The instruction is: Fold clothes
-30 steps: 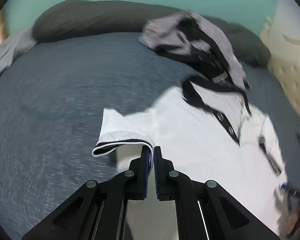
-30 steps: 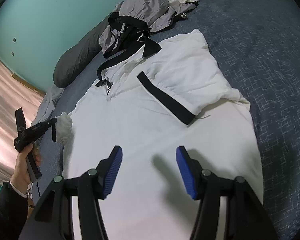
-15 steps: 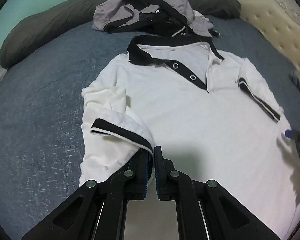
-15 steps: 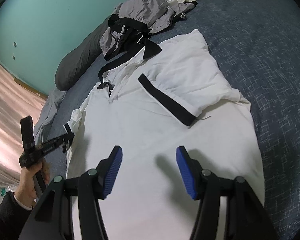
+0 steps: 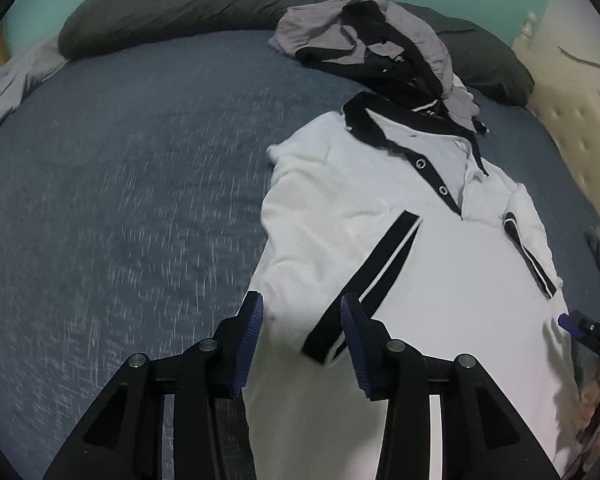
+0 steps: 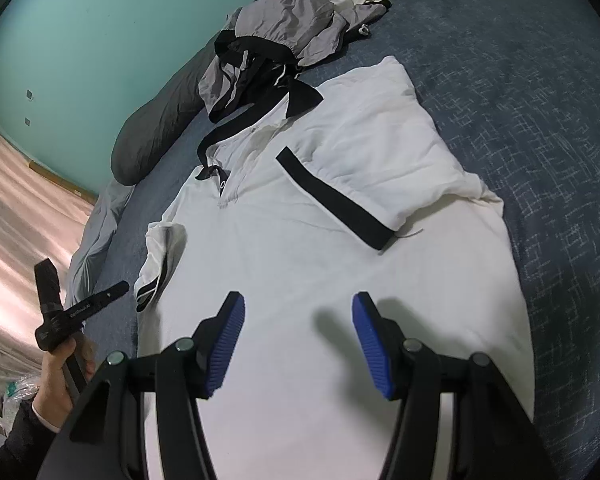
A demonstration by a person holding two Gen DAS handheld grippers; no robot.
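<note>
Your white polo shirt lies flat on the bed's speckled blue cover, both black-banded sleeves folded inward. Your left gripper has just been opening, jaws released; your right gripper hovers, jaws apart, empty. Crumpled grey garment beyond the collar.

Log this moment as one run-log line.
stage: sleeve fold-in | left gripper: jaws just opened, left sleeve released onto white polo shirt | right gripper: open, empty

My white short-sleeved polo shirt with black collar and cuffs lies face up on the bed, both sleeves folded in over the chest. The crumpled grey-and-black garment sits bunched right at its collar.
</note>
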